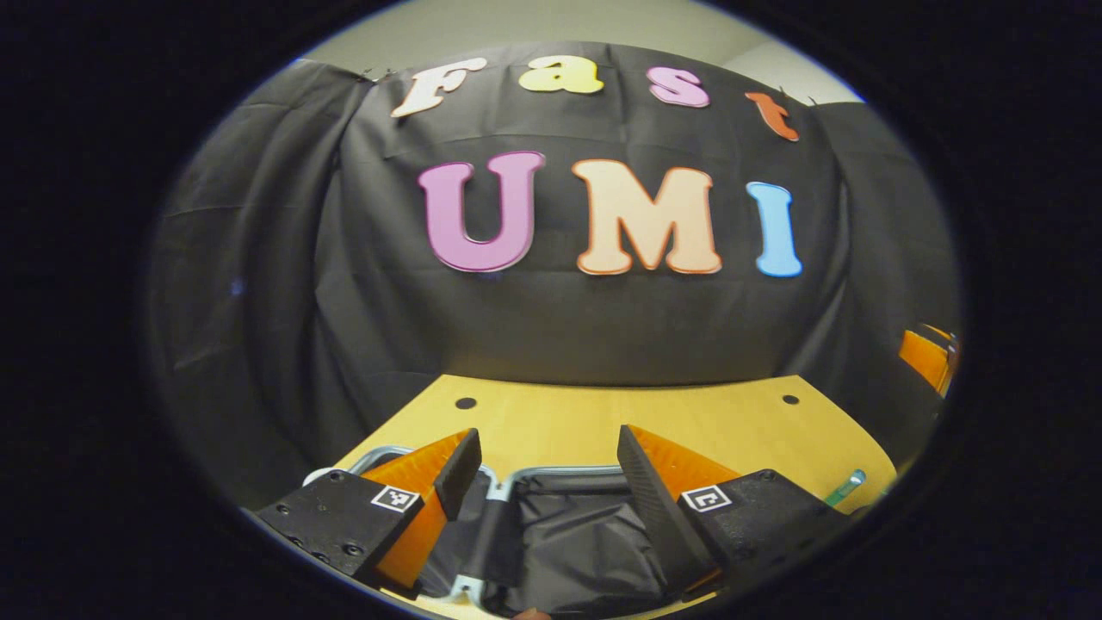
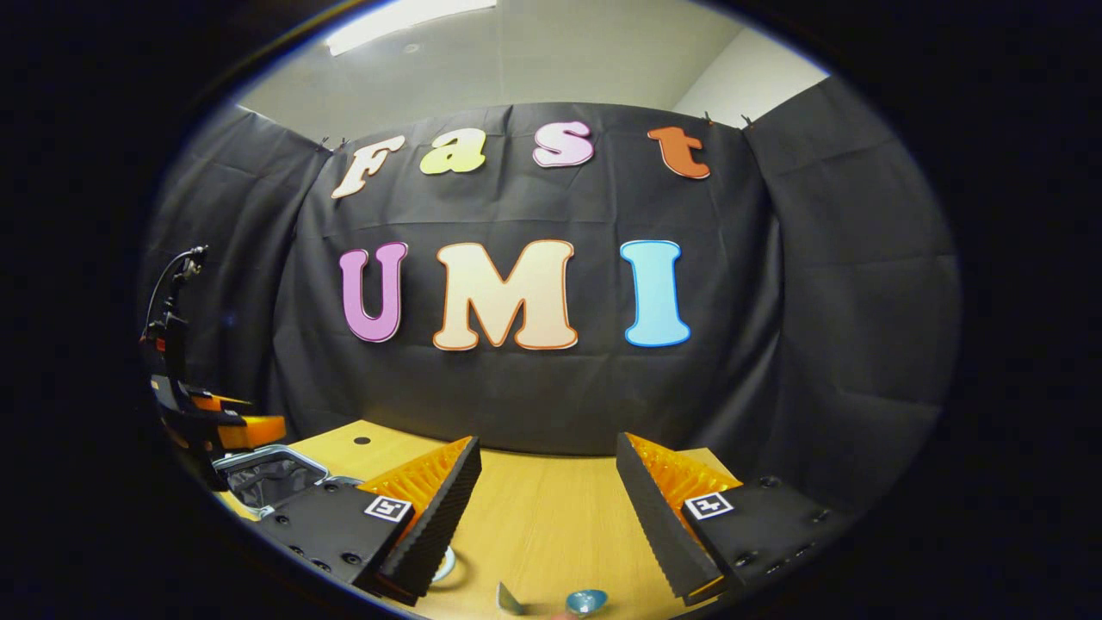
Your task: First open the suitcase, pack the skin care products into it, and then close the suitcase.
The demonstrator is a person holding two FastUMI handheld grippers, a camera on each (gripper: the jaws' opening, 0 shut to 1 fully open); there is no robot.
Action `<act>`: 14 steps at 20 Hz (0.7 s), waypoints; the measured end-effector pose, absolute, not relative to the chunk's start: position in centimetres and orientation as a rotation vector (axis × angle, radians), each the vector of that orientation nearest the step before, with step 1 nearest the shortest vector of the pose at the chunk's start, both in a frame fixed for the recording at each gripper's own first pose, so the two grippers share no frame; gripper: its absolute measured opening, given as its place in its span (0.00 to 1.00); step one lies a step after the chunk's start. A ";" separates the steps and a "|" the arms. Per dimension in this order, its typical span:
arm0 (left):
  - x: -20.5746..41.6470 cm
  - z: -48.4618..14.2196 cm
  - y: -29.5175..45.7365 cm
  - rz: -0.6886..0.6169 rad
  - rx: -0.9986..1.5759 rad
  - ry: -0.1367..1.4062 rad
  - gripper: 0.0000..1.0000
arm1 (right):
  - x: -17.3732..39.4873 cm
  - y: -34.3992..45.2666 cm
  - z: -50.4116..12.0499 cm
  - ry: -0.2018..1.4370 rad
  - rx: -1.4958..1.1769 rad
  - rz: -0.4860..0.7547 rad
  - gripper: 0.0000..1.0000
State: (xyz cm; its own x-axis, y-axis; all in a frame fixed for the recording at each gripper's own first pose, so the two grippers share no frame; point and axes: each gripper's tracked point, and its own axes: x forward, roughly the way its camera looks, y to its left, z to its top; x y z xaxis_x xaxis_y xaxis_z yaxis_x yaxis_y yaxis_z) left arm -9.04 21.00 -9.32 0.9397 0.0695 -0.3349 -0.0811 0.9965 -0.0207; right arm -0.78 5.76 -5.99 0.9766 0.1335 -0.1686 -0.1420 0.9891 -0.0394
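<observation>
Hovering above the open suitcase with silver rim and black fabric lining (image 1: 560, 534), the left tool (image 1: 548, 469) carries its two fingers spread wide with nothing between them. In the left gripper view the case lies on the pale wooden worktop (image 1: 551, 418) directly beneath those fingers, its lining exposed, so the opening step appears done and the tool seems poised over the cavity to receive or guide an item. A slim clear tube with a green tip (image 1: 845, 487) lies on the worktop well to the right of the case, probably one of the skin care products awaiting packing.

The right tool (image 2: 548, 478) is likewise released and empty, its fingers parted over bare worktop. Near the bottom edge of the right gripper view sit a small round blue object (image 2: 585, 600), a thin grey piece (image 2: 508, 598) just beside it, and a pale ring-shaped item (image 2: 446, 564) partly hidden by the left-hand finger; they are too small to identify, though their position below the parted fingers suggests a pick is intended. At the far left of this view the suitcase corner appears with the left tool above it. Packing looks barely begun.
</observation>
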 end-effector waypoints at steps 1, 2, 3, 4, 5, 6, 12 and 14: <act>-9.0 -9.6 19.3 0.053 -0.041 0.348 0.95 | -0.8 4.9 -5.9 0.167 -0.052 0.137 0.99; -9.1 -9.9 17.7 0.034 -0.047 0.356 0.94 | -0.9 4.1 -6.1 0.170 -0.054 0.135 0.99; -9.0 -10.1 16.1 0.018 -0.051 0.361 0.94 | -1.0 3.4 -6.1 0.173 -0.055 0.135 0.99; -9.1 -10.4 14.6 0.002 -0.054 0.371 0.95 | -1.2 2.6 -6.3 0.177 -0.055 0.133 0.99; -9.2 -10.9 13.3 -0.014 -0.062 0.382 0.95 | -1.3 1.9 -6.5 0.181 -0.055 0.132 0.99; -9.4 -11.3 11.8 -0.034 -0.070 0.395 0.95 | -1.5 1.3 -6.6 0.185 -0.055 0.132 0.99; -10.5 -14.4 4.1 -0.131 -0.098 0.472 0.95 | -2.2 -2.0 -7.3 0.200 -0.065 0.126 0.99; -10.9 -15.4 1.8 -0.165 -0.103 0.498 0.95 | -2.6 -2.7 -7.6 0.209 -0.068 0.128 0.99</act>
